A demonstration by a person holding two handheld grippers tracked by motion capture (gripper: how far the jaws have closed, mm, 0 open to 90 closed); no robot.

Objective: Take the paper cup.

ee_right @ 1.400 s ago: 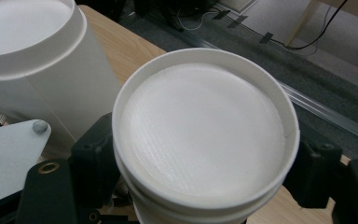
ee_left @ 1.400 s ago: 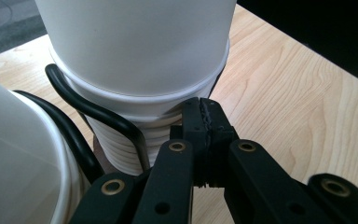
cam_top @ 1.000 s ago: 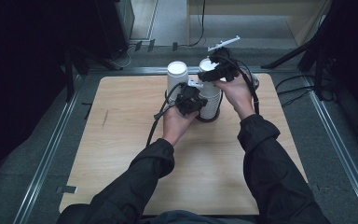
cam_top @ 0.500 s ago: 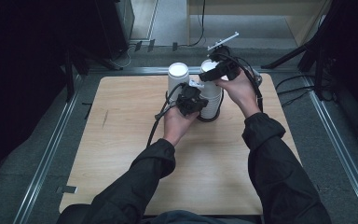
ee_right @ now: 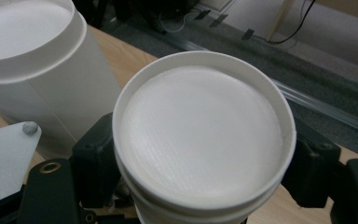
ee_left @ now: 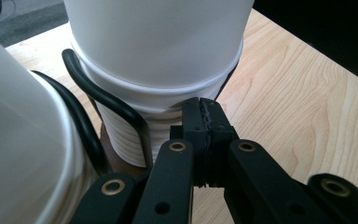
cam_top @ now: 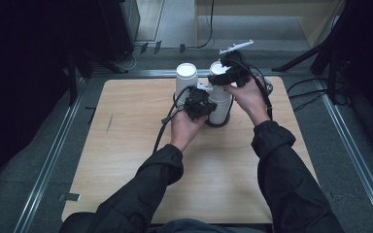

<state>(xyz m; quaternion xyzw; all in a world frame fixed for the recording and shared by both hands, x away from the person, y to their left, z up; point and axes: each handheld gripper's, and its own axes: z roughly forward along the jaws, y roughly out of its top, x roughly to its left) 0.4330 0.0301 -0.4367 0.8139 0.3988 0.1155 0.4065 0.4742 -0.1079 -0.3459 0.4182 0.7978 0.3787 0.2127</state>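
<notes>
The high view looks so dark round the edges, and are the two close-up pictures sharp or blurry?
High view: light falls on the wooden table alone, the floor around it nearly black. Left gripper view: the shut fingers and wood grain are sharp, the near cup stack at left a soft blur. Right gripper view: the upside-down cup is sharp in even light, no glare.

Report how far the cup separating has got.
Done: a second cup stack stands apart on the table. In hand: the right gripper clamps the top cup, upside down, while the shut left gripper presses against the nested stack. Left: the cup is not yet lifted free.
</notes>
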